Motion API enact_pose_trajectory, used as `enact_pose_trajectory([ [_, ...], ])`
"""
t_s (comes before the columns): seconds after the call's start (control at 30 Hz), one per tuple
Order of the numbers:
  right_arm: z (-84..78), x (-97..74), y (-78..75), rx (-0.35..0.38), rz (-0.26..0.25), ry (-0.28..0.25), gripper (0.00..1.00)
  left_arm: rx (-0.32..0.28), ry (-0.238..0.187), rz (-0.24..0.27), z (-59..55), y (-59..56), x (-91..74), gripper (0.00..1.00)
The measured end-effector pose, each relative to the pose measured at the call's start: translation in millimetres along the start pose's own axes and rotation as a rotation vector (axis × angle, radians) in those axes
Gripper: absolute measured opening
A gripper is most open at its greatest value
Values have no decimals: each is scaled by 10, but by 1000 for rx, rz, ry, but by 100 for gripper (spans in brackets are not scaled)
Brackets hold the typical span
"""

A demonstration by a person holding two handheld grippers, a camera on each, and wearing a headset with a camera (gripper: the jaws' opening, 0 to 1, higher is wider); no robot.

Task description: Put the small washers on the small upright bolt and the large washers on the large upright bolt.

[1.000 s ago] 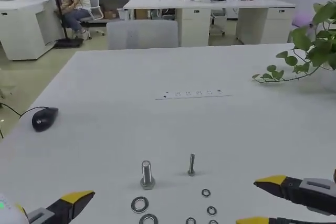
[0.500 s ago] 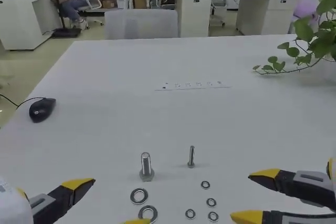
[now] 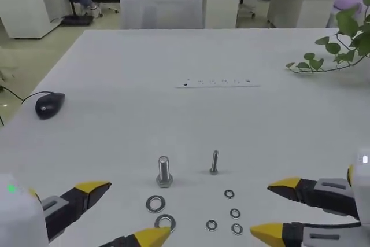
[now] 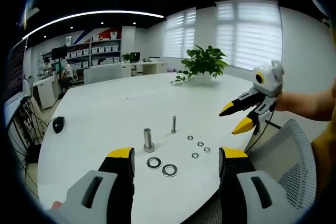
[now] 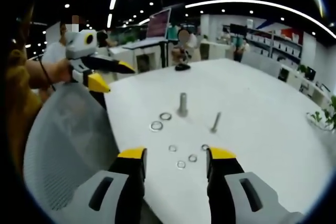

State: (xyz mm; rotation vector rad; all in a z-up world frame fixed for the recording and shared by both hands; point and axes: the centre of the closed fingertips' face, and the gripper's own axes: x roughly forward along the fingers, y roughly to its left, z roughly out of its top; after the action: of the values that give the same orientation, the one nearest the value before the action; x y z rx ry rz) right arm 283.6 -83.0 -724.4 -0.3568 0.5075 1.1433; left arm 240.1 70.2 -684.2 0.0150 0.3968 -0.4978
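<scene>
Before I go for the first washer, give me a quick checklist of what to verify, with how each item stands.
1. Both the large bolt and the small bolt upright: ok.
2. Both bolt shafts free of washers: ok.
3. The two large washers flat, not stacked: ok.
4. The four small washers flat, none stacked: ok.
5. The left claw open, empty: ok.
6. The right claw open, empty: ok.
</scene>
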Motion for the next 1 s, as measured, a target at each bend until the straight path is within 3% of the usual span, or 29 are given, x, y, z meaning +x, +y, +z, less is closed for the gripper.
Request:
enact_pose_trajectory([
  [0.3, -161, 187, 1, -65, 54, 98, 47, -12, -2, 8, -5, 36, 24, 64],
  [0.47, -224, 285, 12, -93, 104, 142, 46, -6, 22, 9, -68, 29, 25, 64],
  [0.83, -379, 459, -3, -167, 197, 296, 41, -12, 30, 11, -86, 57, 42, 64],
  [1.0, -503, 515, 39, -219, 251, 392, 39, -22, 28, 16, -103, 81, 46, 64],
])
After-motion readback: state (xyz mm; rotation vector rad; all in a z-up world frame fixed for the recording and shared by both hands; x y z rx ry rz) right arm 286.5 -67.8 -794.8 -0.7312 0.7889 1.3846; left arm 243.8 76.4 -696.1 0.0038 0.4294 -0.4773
